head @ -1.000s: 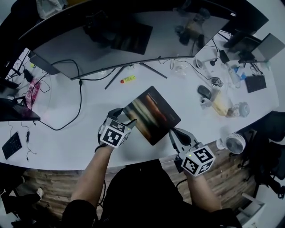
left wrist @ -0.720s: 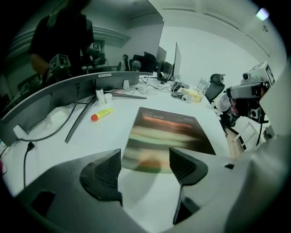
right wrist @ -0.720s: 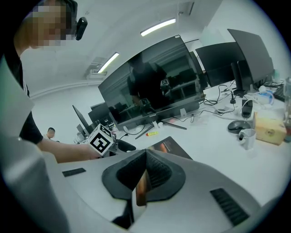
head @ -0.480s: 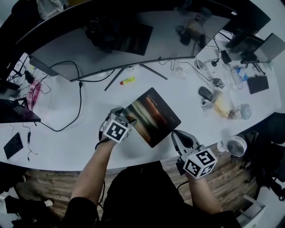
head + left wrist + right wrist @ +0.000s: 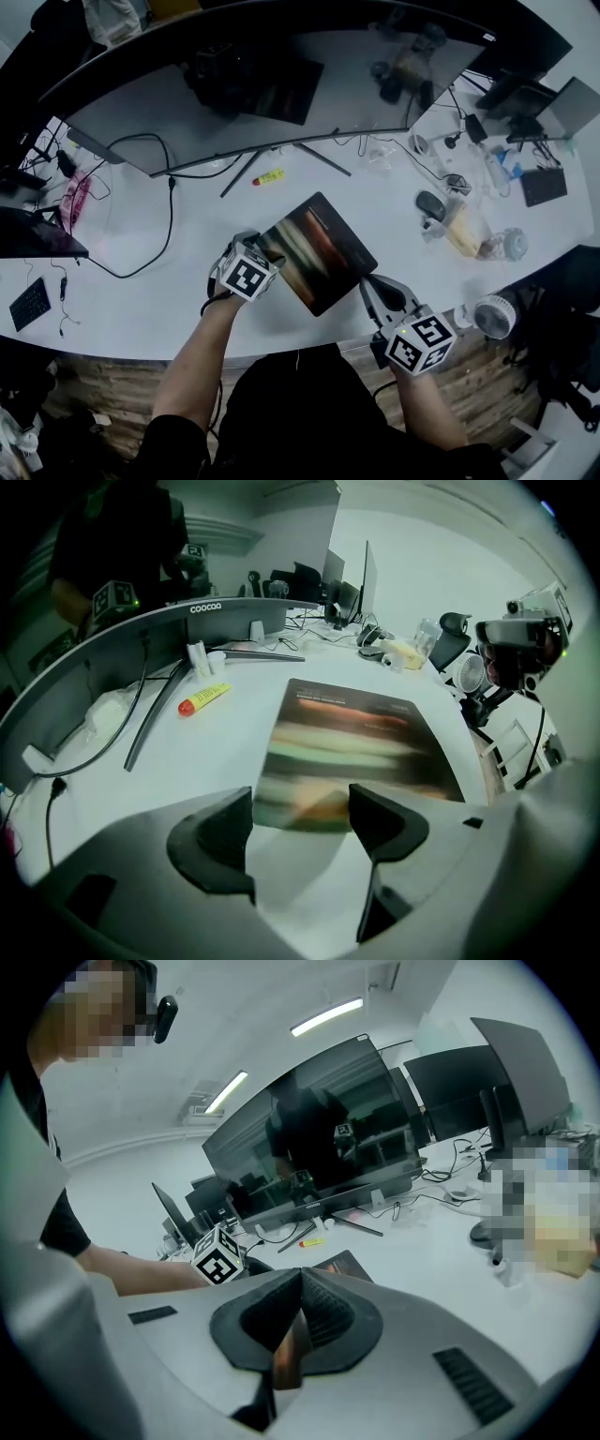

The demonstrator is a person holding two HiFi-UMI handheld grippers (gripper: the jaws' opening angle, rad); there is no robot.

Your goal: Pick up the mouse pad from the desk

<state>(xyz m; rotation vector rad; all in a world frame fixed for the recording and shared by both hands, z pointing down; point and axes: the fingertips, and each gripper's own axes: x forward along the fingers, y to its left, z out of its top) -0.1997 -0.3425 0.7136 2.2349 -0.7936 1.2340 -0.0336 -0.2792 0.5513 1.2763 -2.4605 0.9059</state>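
Mouse pad (image 5: 317, 253) on bench (image 5: 141, 300), before monitor (image 5: 234, 94). Right hand-held gripper (image 5: 298, 1321) clamped on pad's edge; its jaws hide most of pad there. Left hand-held gripper (image 5: 300, 827) jaws apart at pad's corner; pad print blurred.

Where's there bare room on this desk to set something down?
Bare desk lies between the black cable and the mouse pad, and between the pad and the mouse. The right end beyond the mouse is crowded with clutter.

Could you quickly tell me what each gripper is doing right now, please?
Left gripper: open, jaws apart at the mouse pad's near edge.
Right gripper: closed, clamped on the mouse pad's edge.
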